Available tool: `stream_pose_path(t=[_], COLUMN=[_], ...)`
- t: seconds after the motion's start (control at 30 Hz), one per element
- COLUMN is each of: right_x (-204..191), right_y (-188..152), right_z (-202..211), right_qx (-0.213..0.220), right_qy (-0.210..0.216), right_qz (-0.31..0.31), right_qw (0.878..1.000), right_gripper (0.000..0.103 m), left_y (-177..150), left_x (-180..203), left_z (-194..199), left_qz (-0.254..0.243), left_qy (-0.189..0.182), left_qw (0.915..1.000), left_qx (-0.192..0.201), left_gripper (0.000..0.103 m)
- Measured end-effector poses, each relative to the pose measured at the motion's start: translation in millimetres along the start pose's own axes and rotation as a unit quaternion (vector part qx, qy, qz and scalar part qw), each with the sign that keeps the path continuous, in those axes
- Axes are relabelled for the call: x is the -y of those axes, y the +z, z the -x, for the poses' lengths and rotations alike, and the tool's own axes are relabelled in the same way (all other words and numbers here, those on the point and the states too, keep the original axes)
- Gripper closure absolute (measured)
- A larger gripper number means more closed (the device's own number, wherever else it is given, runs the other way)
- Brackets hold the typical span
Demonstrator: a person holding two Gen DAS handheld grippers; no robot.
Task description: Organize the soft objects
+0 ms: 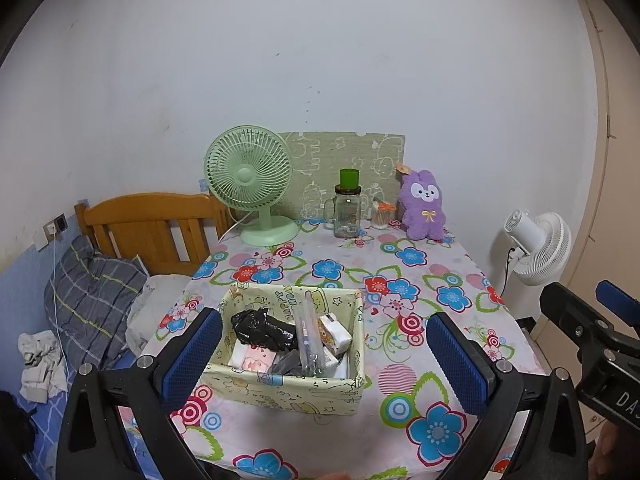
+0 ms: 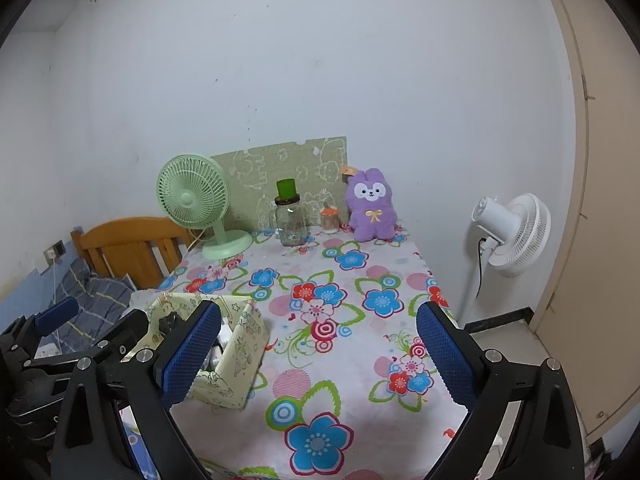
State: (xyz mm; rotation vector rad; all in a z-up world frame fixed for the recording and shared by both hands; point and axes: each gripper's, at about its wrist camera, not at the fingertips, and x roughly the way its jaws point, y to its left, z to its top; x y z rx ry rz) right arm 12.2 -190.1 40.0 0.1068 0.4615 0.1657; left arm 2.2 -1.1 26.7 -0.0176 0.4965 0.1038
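A table covered with a flowered tablecloth [image 1: 404,280] stands against a white wall. One purple plush rabbit [image 1: 423,205] sits upright at the table's far right corner, leaning by a green patterned board [image 1: 344,160]. Along the far edge, from left to right, stand one green desk fan [image 1: 250,188], one glass jar [image 1: 347,210] with a green cup on its lid, and one small clear container [image 1: 380,216] with an orange top. One fabric storage box [image 1: 292,346] sits near the table's front left edge, holding a black crumpled bag, small packets and a wrapped stick-shaped item. The left gripper [image 1: 324,354] hovers with its jaws spread wide either side of the box, holding nothing. The right gripper [image 2: 318,354] hangs over the table's front edge, jaws also wide apart and empty. One white standing fan [image 2: 508,232] stands beyond the table's right edge.
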Motion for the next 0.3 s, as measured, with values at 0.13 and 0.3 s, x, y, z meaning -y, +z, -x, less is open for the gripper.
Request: stream_pose_path(t=[0.13, 0.3], right_x=[-0.1, -0.4], right_y=[0.0, 0.1], right_z=[-0.1, -0.2], right_qx=[0.0, 0.001], right_qy=[0.001, 0.0], right_qz=[0.0, 0.001], right_qw=[1.0, 1.0], right_gripper=[0.003, 0.003], left_y=[0.5, 0.6], left_x=[-2.1, -2.6], left_z=[-2.7, -3.0], left_qz=[0.001, 0.002], left_qy=[-0.001, -0.001], left_qw=[1.0, 1.0], left_qx=[-0.005, -0.005], left_gripper=[0.0, 0.0])
